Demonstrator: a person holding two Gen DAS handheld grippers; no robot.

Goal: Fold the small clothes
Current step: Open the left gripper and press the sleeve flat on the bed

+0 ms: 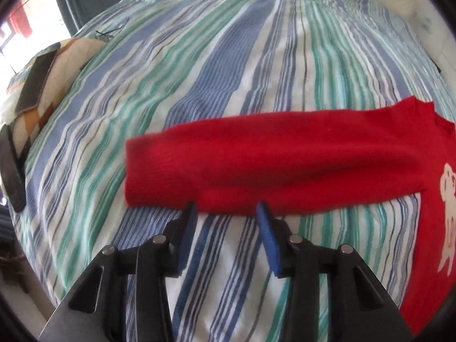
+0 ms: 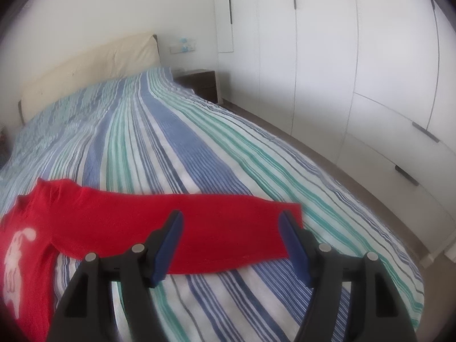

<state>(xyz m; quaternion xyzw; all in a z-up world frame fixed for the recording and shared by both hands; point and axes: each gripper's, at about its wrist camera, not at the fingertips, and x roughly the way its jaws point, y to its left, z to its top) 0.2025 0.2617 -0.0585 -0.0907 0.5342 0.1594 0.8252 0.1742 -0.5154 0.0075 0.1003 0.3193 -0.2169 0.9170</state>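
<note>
One red sweater (image 1: 285,165) lies flat on the striped bedspread (image 1: 228,71), front up, with a white animal figure (image 2: 15,250) on its chest. In the left wrist view one sleeve stretches from the body at the right edge across the middle of the frame to a cuff at centre left; the white figure shows only in part at the far right. In the right wrist view the other sleeve (image 2: 199,228) runs from the body at lower left to a cuff at centre right, and the neckline sits at the left, above the figure.

The left gripper (image 1: 226,213) hovers just at the lower edge of its sleeve, jaws apart, nothing between the blue pads (image 1: 266,239); only striped cloth shows in the gap. The right gripper (image 2: 230,228) stands over its sleeve with jaws spread wide, the red knit showing between them and not pinched.

Only the left view shows a patterned pillow (image 1: 57,65) at the upper left with a dark flat object (image 1: 34,82) on it, a second dark object (image 1: 11,171) at the left edge, and a bright window. Only the right view shows the cream headboard (image 2: 91,68), one dark nightstand (image 2: 199,82) and the white wardrobe doors (image 2: 342,71) filling the upper right.
</note>
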